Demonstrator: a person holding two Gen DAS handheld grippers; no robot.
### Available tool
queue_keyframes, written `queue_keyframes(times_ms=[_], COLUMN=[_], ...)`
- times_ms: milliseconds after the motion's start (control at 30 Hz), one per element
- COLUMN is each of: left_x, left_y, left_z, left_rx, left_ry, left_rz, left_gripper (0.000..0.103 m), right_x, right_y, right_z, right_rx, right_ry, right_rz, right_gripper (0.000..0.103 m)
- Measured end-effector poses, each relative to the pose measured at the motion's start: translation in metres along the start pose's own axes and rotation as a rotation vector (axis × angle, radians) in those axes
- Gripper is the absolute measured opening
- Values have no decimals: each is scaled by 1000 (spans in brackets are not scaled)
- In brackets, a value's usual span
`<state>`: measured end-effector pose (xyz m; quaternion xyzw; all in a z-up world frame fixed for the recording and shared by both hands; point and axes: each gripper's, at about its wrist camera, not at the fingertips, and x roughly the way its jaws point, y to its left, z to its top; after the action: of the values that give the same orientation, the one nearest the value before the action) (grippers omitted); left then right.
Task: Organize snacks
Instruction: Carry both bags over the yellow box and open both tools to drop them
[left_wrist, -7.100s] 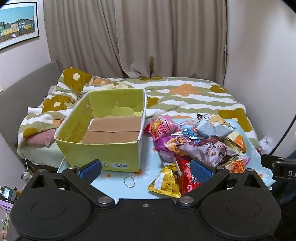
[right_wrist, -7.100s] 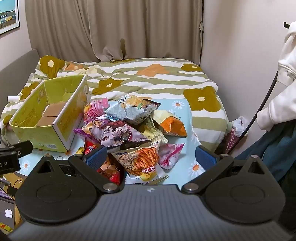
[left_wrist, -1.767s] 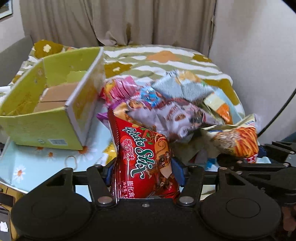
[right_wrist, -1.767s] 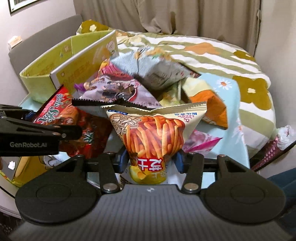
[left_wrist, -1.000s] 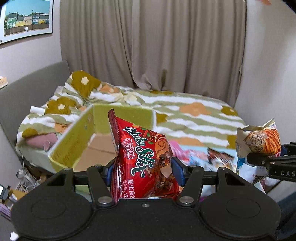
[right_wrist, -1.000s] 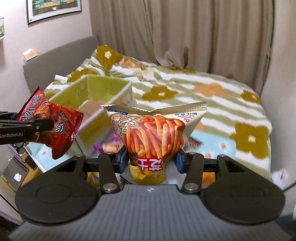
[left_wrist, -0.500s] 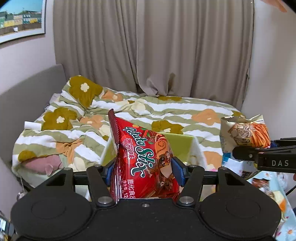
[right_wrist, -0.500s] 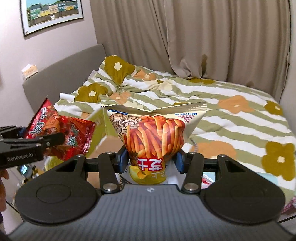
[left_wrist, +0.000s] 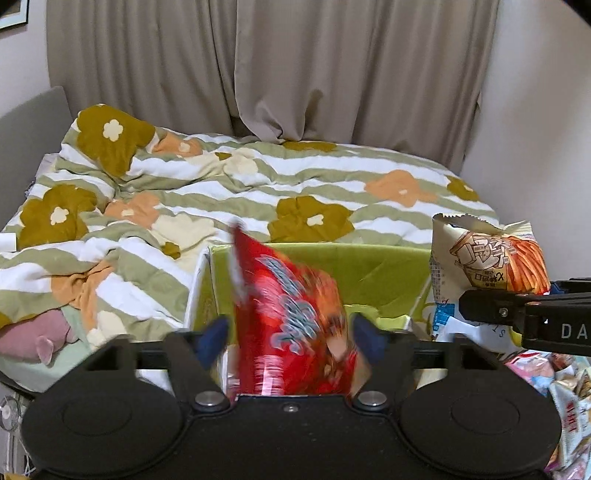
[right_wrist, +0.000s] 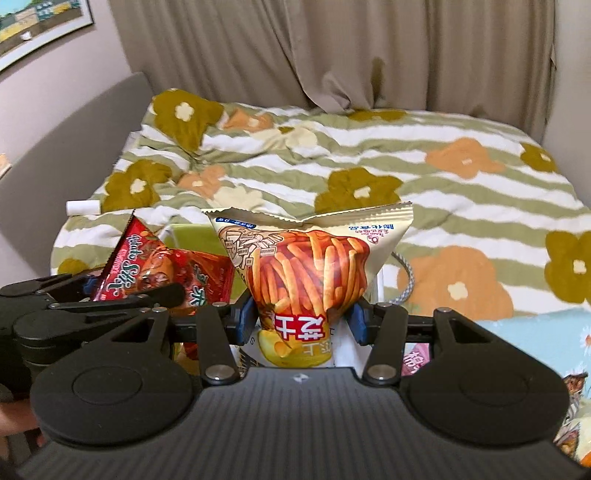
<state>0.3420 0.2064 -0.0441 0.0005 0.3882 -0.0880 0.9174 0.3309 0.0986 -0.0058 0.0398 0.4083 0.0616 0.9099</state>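
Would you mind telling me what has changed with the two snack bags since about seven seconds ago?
Both bags were lifted from the pile and carried over the green box. The left tool has just been opening: its pads now stand clear of the blurred red Potato Stix bag, letting it go. The right tool stays clamped on the fries snack bag. The box and bedding are unchanged.

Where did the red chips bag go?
In the left wrist view, the red chips bag sits between the open left gripper's fingers, just released, right over the green box.
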Motion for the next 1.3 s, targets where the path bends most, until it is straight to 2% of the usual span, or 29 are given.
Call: queue_keyframes(times_ms=[33, 233, 367, 500, 733, 833, 867, 967, 1167, 1300], left_x=[0, -14, -34, -50, -49, -44, -43, -43, -44, -49], left_y=[1, 6, 8, 3, -1, 2, 3, 4, 3, 2], left_z=[-1, -10, -18, -22, -24, -26, -27, -33, -37, -35], left_rx=[4, 36, 57, 90, 88, 85, 82, 78, 82, 84], left_ry=[0, -37, -100, -142, -115, -90, -85, -87, -97, -115], left_rz=[10, 91, 97, 145, 222, 233, 236, 235, 272, 264], left_gripper=[100, 101, 101, 101, 103, 103, 103, 103, 103, 103], right_x=[4, 14, 15, 16, 38, 51, 55, 59, 53, 44], right_y=[1, 0, 5, 9, 20, 21, 21, 19, 12, 8], right_z=[0, -3, -4, 1, 5, 4, 3, 1, -5, -6], right_rx=[4, 17, 5, -14, -42, -38, -40, -30, -1, 12], right_ry=[8, 32, 38, 48, 111, 134, 134, 114, 78, 56], right_rz=[-6, -12, 5, 15, 42, 54, 54, 53, 68, 83], right_gripper=[64, 65, 65, 65, 65, 68, 73, 103, 103, 103])
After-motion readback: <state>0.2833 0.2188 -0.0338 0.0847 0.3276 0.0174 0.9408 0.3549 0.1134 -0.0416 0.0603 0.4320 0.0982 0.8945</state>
